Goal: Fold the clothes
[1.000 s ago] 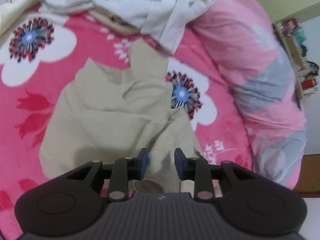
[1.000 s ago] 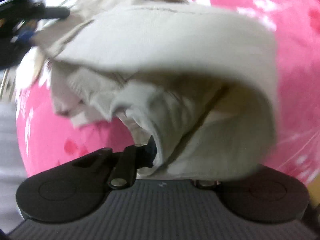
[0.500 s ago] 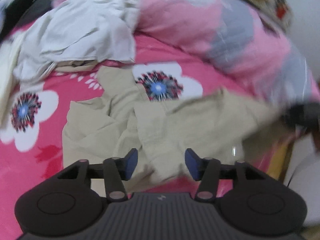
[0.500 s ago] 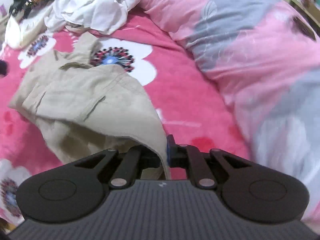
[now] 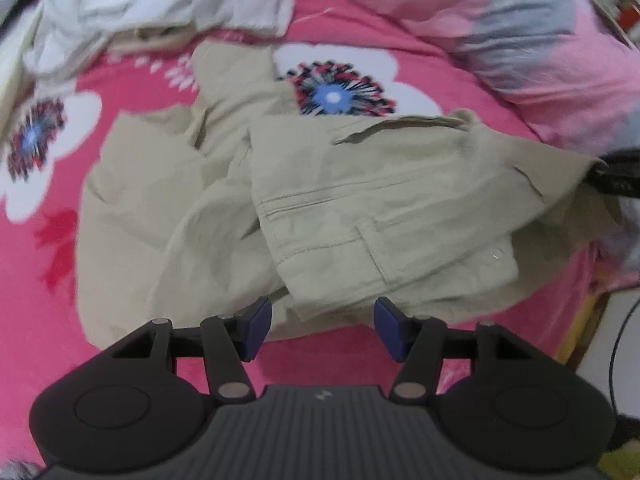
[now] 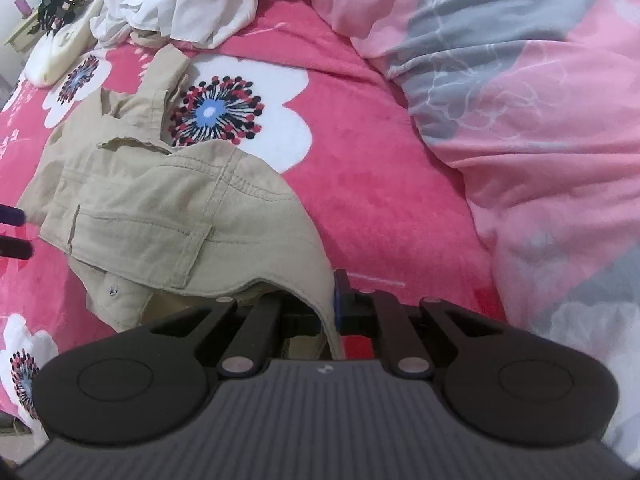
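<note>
Beige trousers (image 5: pixel 360 208) lie crumpled on the pink flowered blanket (image 5: pixel 48 320), waistband end toward me. My left gripper (image 5: pixel 322 330) is open and empty just short of the waistband's near edge. My right gripper (image 6: pixel 330 314) is shut on the waistband hem of the trousers (image 6: pixel 168 208); the cloth drapes over and hides its left finger. The right gripper also shows in the left wrist view (image 5: pixel 612 178), at the trousers' right corner.
A heap of white clothes (image 5: pixel 160 4) lies at the far end, also in the right wrist view (image 6: pixel 180 0). A pink and grey duvet (image 6: pixel 520 100) is bunched along the right. The bed edge and floor (image 5: pixel 616 332) are at right.
My left gripper has let go of the trousers and opened wide. My right gripper has pulled the waistband out to the right and lowered it toward the blanket.
</note>
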`<act>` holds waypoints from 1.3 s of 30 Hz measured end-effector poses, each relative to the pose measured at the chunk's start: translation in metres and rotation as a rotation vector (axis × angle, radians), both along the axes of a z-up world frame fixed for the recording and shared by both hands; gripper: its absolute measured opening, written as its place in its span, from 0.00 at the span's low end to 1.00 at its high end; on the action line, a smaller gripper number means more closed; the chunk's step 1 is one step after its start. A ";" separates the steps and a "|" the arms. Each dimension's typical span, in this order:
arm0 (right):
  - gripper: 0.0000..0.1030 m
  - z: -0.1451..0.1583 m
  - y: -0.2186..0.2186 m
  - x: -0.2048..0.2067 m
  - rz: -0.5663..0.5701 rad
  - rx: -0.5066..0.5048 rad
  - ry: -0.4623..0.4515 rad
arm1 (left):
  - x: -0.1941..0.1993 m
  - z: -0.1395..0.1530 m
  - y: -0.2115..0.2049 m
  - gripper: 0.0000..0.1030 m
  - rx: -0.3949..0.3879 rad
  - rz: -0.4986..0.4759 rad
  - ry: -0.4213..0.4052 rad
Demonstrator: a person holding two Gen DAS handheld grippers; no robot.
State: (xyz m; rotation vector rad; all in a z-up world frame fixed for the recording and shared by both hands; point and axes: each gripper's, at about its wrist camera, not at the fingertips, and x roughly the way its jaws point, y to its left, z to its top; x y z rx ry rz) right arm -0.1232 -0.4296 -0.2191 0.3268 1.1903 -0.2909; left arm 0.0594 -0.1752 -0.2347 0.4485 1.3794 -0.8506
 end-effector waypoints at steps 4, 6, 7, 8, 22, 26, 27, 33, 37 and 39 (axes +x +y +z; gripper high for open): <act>0.05 -0.008 -0.011 0.006 0.027 0.023 0.016 | 0.028 -0.011 0.018 0.58 -0.103 0.240 0.191; 0.05 -0.012 -0.016 0.008 0.036 0.037 0.021 | 0.038 -0.018 0.025 0.61 -0.120 0.325 0.231; 0.05 -0.013 -0.019 0.009 0.040 0.044 0.021 | 0.042 -0.024 0.027 0.61 -0.115 0.354 0.251; 0.05 -0.015 -0.021 0.010 0.044 0.049 0.021 | 0.046 -0.031 0.029 0.61 -0.111 0.383 0.271; 0.06 -0.034 -0.038 0.011 0.094 0.082 0.009 | 0.044 -0.072 0.025 0.52 -0.065 0.533 0.418; 0.07 -0.034 -0.038 0.007 0.102 0.089 -0.004 | 0.037 -0.055 0.024 0.69 -0.056 0.473 0.292; 0.07 -0.034 -0.038 0.006 0.104 0.090 -0.004 | 0.035 -0.056 0.023 0.73 -0.057 0.455 0.282; 0.08 -0.038 -0.037 0.007 0.138 0.097 0.001 | 0.031 -0.079 0.015 0.68 -0.068 0.442 0.304; 0.09 -0.043 -0.039 0.010 0.161 0.116 0.012 | 0.028 -0.081 0.021 0.48 -0.121 0.470 0.319; 0.09 -0.046 -0.040 0.012 0.170 0.124 0.022 | 0.026 -0.078 0.019 0.44 -0.126 0.455 0.299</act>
